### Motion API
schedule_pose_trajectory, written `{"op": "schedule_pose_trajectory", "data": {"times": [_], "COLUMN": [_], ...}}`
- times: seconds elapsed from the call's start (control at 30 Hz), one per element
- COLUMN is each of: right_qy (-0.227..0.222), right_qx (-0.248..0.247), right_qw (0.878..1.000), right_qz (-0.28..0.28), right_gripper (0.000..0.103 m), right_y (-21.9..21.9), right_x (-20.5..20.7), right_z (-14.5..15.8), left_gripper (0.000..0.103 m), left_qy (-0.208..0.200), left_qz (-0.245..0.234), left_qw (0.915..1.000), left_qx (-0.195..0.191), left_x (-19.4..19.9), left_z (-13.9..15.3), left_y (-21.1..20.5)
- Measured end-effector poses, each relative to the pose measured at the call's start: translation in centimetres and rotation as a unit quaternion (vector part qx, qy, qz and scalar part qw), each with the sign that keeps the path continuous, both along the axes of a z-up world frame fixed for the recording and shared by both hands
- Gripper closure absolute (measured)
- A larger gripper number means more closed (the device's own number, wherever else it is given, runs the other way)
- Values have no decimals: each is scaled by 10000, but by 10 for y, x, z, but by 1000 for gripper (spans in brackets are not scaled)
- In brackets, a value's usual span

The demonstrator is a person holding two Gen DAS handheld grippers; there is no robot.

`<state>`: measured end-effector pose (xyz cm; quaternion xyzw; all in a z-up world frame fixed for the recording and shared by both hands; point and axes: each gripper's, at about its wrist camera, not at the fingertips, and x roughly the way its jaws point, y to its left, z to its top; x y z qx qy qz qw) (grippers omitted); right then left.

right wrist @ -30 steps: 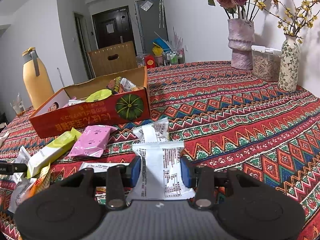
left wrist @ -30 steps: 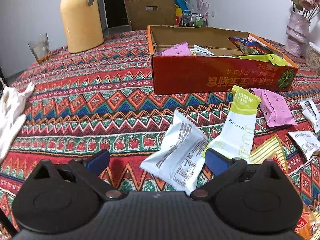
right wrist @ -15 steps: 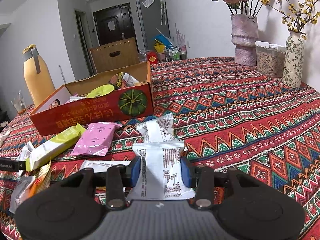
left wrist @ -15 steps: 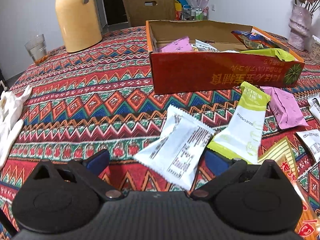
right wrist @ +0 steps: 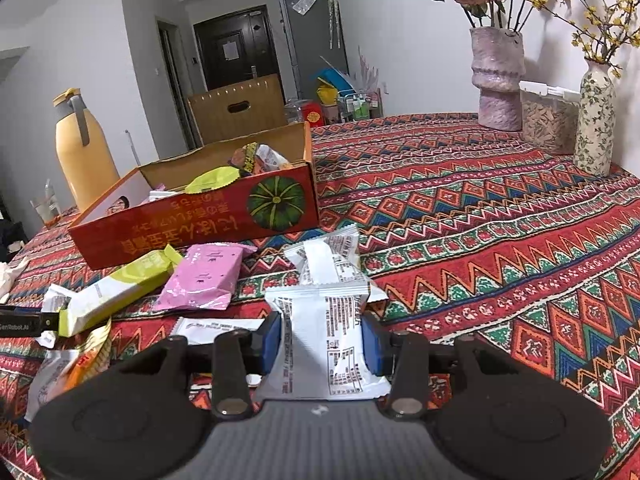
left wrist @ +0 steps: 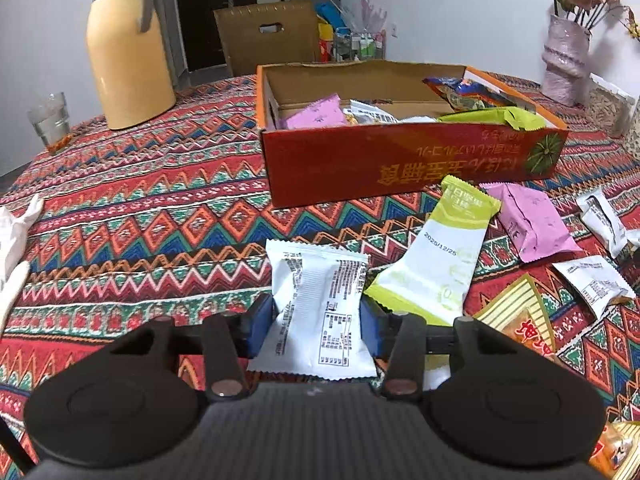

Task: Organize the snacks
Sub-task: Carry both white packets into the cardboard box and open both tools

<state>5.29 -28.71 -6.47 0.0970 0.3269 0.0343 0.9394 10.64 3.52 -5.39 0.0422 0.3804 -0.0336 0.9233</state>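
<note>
The box (left wrist: 400,168) is taken as landmark on the table (left wrist: 140,208). Several packets (left wrist: 320,112) are held inside it. Behind it to the left, a jug (left wrist: 128,48) is stood, with a glass (left wrist: 50,118) further left. Before the box, a long packet (left wrist: 444,256) is laid, and right of that a flat packet (left wrist: 532,220). Nearer still, a printed packet (left wrist: 320,312) is pinched in the left gripper (left wrist: 316,330). Right of the box and behind, two vases (right wrist: 496,76) are placed with a container (right wrist: 548,120) between them.

My right gripper (right wrist: 322,338) pinches a white snack packet (right wrist: 324,344) at lower centre; the red box (right wrist: 200,224) sits at centre left, with a pink packet (right wrist: 204,276) lying just below it.
</note>
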Motion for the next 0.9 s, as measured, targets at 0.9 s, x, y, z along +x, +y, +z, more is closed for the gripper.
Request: {"op": "schedule_pose_trajectory", "data": {"times": [0.9], "right_qy": [-901], "right_qx": [-219], "right_qw": [9932], "right_qz": [697], "right_gripper": [62], "right_y": [42], "right_x": [28], "right_z": [56], "left_gripper": [55], "left_qy": [-1244], "left_qz": [318], "left_qw": [9910], "left_qx": [-368], "left_x": [-14], "left_z": [86], "left_y": [-4]}}
